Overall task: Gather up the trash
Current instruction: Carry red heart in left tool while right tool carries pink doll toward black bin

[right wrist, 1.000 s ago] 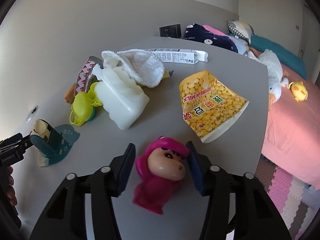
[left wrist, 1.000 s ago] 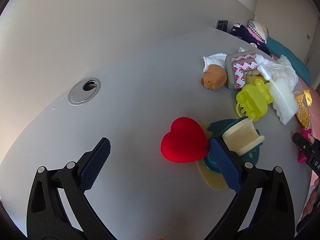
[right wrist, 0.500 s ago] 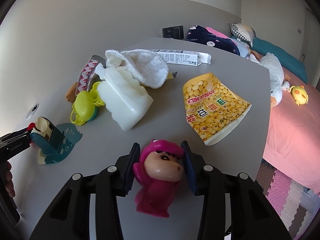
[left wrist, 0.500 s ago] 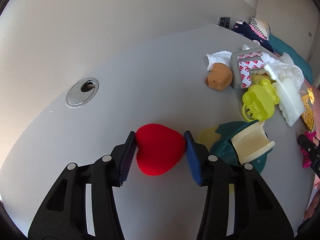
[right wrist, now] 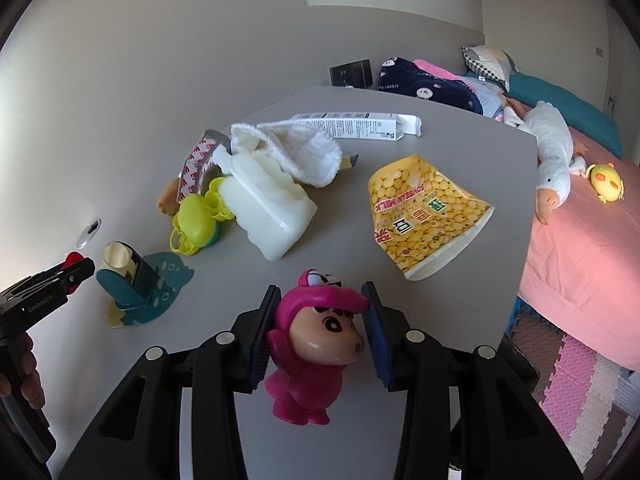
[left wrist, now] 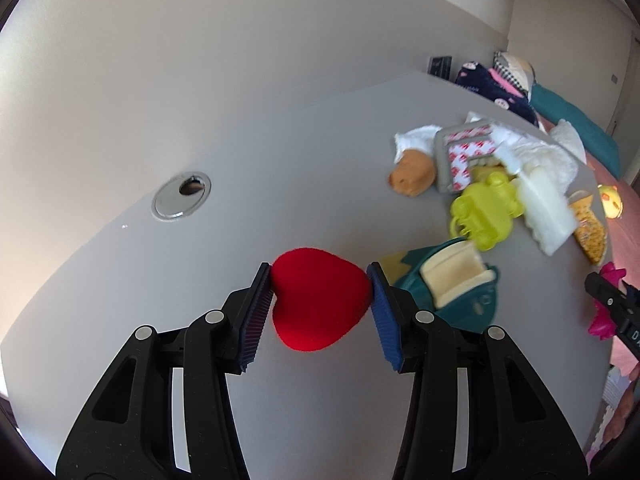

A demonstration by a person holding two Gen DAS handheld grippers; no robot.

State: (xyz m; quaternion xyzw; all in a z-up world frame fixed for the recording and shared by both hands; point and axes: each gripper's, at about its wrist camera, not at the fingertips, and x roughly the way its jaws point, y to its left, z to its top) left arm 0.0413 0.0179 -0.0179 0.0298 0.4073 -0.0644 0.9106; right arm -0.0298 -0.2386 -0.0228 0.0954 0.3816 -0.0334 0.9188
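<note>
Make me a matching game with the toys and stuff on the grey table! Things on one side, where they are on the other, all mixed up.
Things:
1. red heart-shaped cushion
2. pink cartoon figurine
3. yellow soybean milk bag
4. long white cardboard box

Places:
A. lying flat on the table, nothing gripping it
B. between the left gripper's pads
C. at the far end of the table
D. between the right gripper's pads

Pairs: 1-B, 2-D, 3-A, 4-C
</note>
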